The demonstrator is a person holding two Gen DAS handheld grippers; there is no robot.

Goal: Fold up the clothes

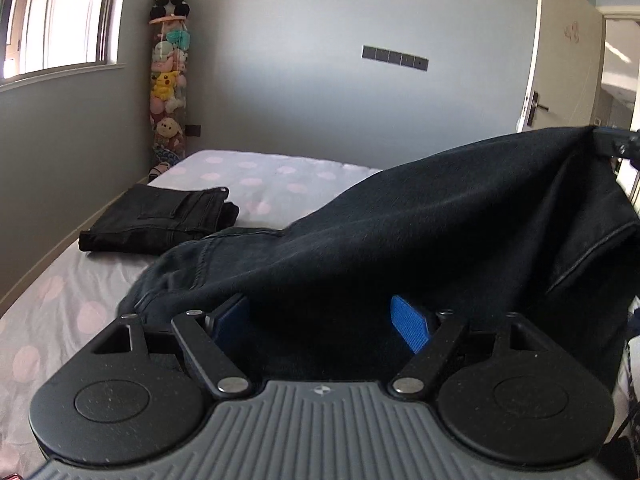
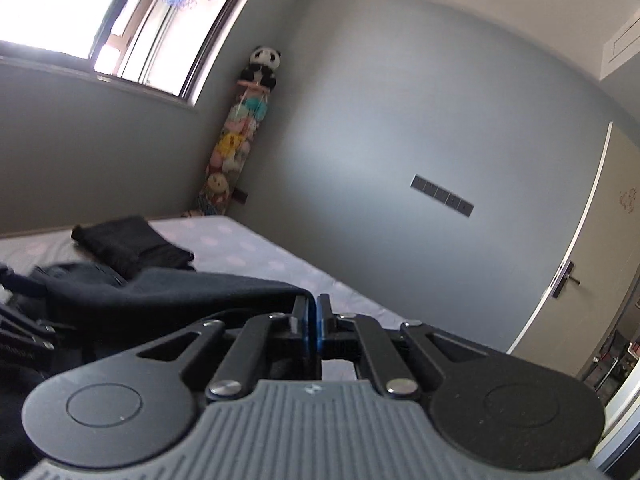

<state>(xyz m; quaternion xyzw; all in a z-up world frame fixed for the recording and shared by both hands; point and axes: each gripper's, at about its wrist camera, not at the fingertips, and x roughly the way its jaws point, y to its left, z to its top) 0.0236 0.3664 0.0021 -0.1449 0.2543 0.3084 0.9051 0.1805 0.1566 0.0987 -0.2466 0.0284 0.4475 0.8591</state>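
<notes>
A pair of dark jeans [image 1: 400,232] hangs in the air above the bed [image 1: 272,176], stretched from lower left up to the upper right. My left gripper [image 1: 320,320] stands wide open, with the jeans' lower part bunched between its blue pads [image 1: 412,324]. At the upper right my right gripper [image 1: 618,145] pinches the raised corner of the jeans. In the right wrist view the right gripper [image 2: 313,320] is shut, and the jeans [image 2: 180,292] run off to the left from its fingers. A folded dark garment [image 1: 160,220] lies farther back on the bed [image 2: 248,248].
The bed has a pale sheet with pink dots and stands against grey walls. A tall column of plush toys [image 1: 168,80] topped by a panda fills the corner. A window [image 1: 60,20] is at the left. A door [image 1: 560,60] stands at the right.
</notes>
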